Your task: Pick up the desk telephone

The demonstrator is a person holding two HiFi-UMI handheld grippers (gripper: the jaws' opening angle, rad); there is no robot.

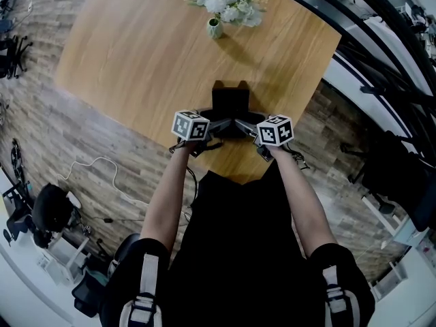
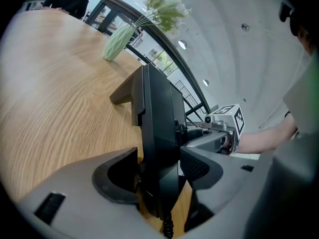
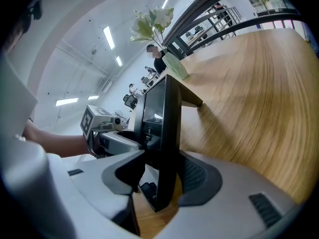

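Note:
The black desk telephone (image 1: pixel 229 104) stands upright on the wooden table (image 1: pixel 150 53), close to its near edge. My left gripper (image 1: pixel 216 125) reaches it from the left and my right gripper (image 1: pixel 246 127) from the right. In the left gripper view the telephone (image 2: pixel 157 118) stands between the wide-open jaws of the left gripper (image 2: pixel 159 171), with a dark gap at the left jaw. In the right gripper view the telephone's thin edge (image 3: pixel 162 118) sits between the jaws of the right gripper (image 3: pixel 157 176), close to the ribbed pad and with a gap at the other jaw. Its coiled cord hangs below.
A pale green vase of white flowers (image 1: pixel 215 27) stands at the table's far side, behind the telephone. The table's near corner lies just under my grippers. A white cable (image 1: pixel 95 165) and a black chair (image 1: pixel 51 213) are on the floor at the left. Black railing (image 1: pixel 381 53) runs along the right.

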